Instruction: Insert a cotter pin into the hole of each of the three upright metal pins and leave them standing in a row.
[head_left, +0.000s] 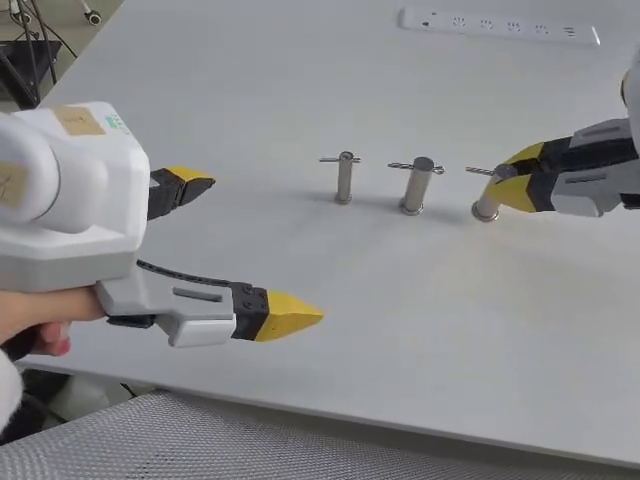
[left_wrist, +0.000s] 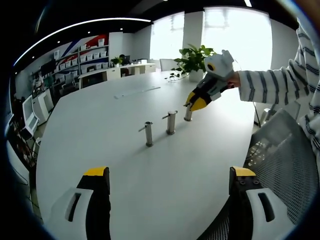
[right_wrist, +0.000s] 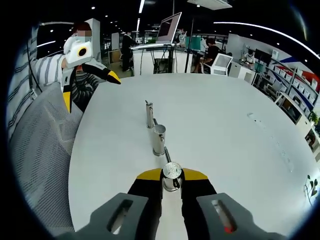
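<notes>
Right gripper (head_left: 510, 183), white-bodied with black jaws tipped in yellow, has those jaws drawn in on the round head of the third steel pin (right_wrist: 172, 171). This is a short upright cylinder of bright metal on a flared foot, standing just beside the middle steel pin (head_left: 415, 188), on the side away from the first steel pin (head_left: 345, 180). All three stand in one row on the pale grey tabletop (head_left: 420, 320). The first and middle pins each carry a thin wire cotter pin (head_left: 415, 167) through the head, lying level and along the row. At the third pin a thin wire tip (head_left: 479, 171) pokes out of the jaws toward the middle pin, on that same line. How far it has gone through is hidden by the jaws. Left gripper (head_left: 240, 250) hangs with its jaws wide apart and nothing between them, well away from the middle pin, out past the first pin and nearer the person. Any remaining push looks like the right gripper's job, straight along the row toward the middle pin. Pushing off that line could tip the pin.
</notes>
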